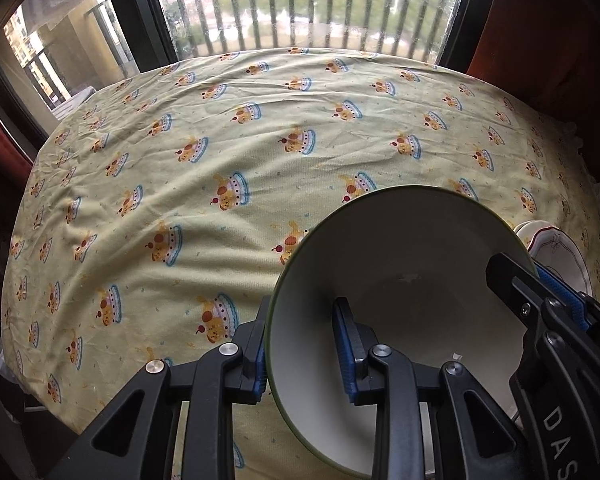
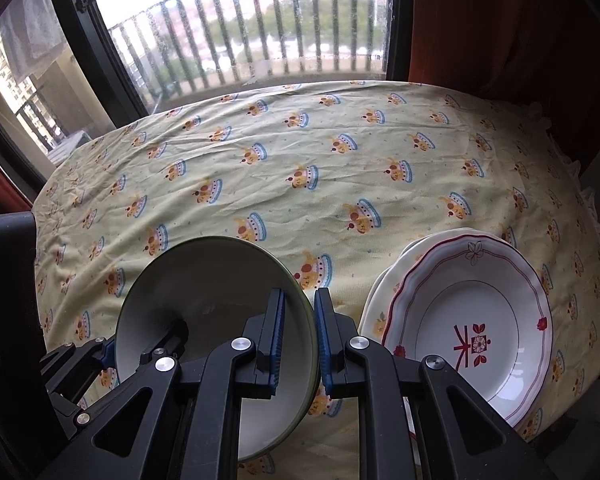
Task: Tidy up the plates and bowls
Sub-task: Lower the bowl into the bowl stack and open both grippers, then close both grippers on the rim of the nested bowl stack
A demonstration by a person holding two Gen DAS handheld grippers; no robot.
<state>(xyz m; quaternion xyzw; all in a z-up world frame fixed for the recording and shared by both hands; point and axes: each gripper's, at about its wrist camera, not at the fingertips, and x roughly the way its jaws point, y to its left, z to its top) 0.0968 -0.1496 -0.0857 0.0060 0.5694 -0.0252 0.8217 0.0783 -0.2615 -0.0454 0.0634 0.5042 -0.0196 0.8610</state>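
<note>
Yellow cloth (image 1: 228, 168) printed with little cake-and-bear motifs covers the bench, which stands against a window with a railed balcony (image 1: 300, 4) beyond and dark red curtains (image 2: 500, 20) at the side.

Over the near part of the bench a bowl (image 1: 400, 248), white inside with a thin green rim, is tipped up on edge so that its hollow faces the left wrist camera. Both tools grip it by the rim. The left gripper (image 1: 304, 350) has one blue-padded finger outside the wall and one inside, closed on the bowl's left edge. The right gripper (image 2: 300, 340) does the same on the opposite edge (its fingers (image 2: 274, 332) pinch the wall between the pads, as the right wrist view shows plainly).

Just beside the bowl, on the right, a stack of plates (image 2: 472, 320) lies on the cloth: the top one white with a scalloped red border, red flowers and a red mark in the centre, a cream plate (image 2: 374, 308) showing under its left edge.
</note>
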